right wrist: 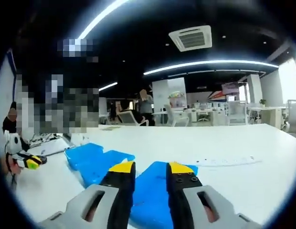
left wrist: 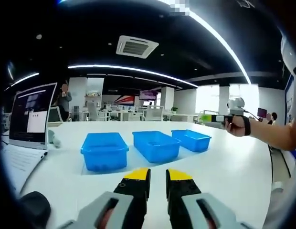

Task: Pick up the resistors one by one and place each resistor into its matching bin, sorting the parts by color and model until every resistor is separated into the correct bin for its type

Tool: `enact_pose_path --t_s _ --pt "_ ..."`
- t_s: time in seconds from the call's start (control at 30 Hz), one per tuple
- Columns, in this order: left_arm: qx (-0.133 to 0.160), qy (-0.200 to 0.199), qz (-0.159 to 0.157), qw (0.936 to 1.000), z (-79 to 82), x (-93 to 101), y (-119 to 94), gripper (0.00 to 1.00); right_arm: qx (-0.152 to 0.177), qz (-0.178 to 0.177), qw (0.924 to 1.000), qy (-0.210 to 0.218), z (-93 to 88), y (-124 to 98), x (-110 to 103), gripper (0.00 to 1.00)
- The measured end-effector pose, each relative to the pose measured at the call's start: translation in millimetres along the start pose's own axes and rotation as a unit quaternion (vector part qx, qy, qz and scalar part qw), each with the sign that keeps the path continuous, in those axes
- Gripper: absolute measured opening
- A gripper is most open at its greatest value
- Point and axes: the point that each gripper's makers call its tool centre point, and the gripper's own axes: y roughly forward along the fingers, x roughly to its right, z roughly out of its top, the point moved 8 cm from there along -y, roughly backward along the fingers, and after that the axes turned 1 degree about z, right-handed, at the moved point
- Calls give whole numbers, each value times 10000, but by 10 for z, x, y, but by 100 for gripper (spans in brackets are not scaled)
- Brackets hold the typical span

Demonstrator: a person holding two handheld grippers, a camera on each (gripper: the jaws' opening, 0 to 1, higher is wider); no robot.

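Observation:
Three blue bins stand in a row on the white table (left wrist: 234, 162): the left bin (left wrist: 104, 150), the middle bin (left wrist: 155, 144) and the right bin (left wrist: 191, 139). My left gripper (left wrist: 158, 175) hovers in front of them, its yellow-tipped jaws a little apart with nothing between. A hand holds my right gripper (left wrist: 232, 112) up in the air at the right. In the right gripper view, my right gripper (right wrist: 151, 171) is open and empty above a blue bin (right wrist: 150, 195). A pale strip of parts (right wrist: 219, 162) lies on the table beyond. The left gripper (right wrist: 25, 161) shows at far left.
An open laptop (left wrist: 31, 114) sits at the table's left end, with a dark object (left wrist: 34, 207) near its front. More blue bins (right wrist: 93, 160) lie left of the right gripper. People, desks and chairs (right wrist: 138, 114) fill the room behind.

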Motion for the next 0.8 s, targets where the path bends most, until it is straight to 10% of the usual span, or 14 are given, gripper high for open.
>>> enact_pose_path --t_s 0.53,0.8 --pt "187 120 -167 9996 285 136 98 16 314 685 9937 -832 151 -672 -651 23" --pt "256 77 -191 9995 380 169 196 16 394 867 9940 -546 -1 -907 -763 22"
